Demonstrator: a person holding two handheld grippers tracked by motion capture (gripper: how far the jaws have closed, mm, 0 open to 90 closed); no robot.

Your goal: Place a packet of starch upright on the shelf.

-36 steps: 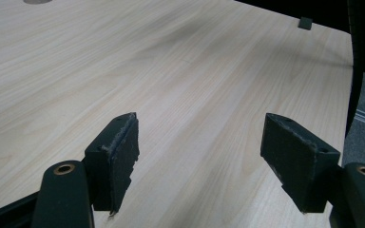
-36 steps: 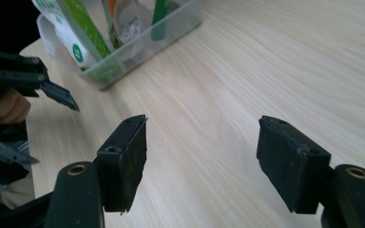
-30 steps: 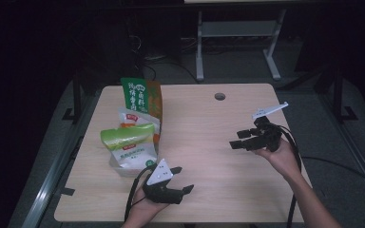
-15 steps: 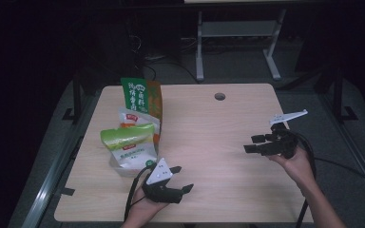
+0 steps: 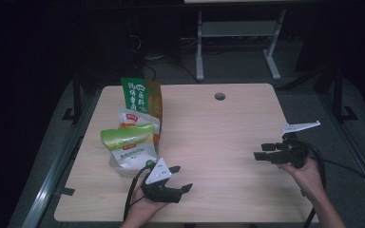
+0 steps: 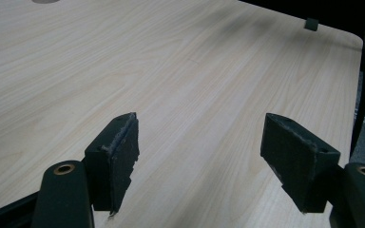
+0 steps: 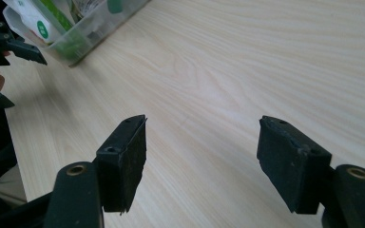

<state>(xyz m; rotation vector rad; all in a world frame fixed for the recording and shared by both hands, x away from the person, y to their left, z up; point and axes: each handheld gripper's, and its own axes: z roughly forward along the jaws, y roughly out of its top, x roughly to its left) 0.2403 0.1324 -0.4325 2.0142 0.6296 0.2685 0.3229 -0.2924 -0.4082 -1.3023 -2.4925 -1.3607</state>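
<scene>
A clear plastic bin (image 5: 121, 167) stands at the table's left, holding several snack bags, among them a tall green one (image 5: 135, 95) and a pale green-and-white one (image 5: 126, 137). My left gripper (image 5: 182, 178) rests near the front edge just right of the bin, open, nothing between its jaws. In the left gripper view the left gripper (image 6: 199, 147) frames bare wood. My right gripper (image 5: 261, 150) hovers over the table's right side, open and empty, pointing left. The right gripper (image 7: 202, 152) looks across the wood towards the bin (image 7: 90, 33) and the left gripper (image 7: 9, 45).
The light wooden table (image 5: 228, 123) has a round cable hole (image 5: 220, 96) near its far edge. A white desk frame (image 5: 237, 31) stands behind in the dark. Cables trail from both grippers off the front edge.
My right gripper has drifted right and back towards the person, still open. The left gripper and the bin of snacks have not moved.
</scene>
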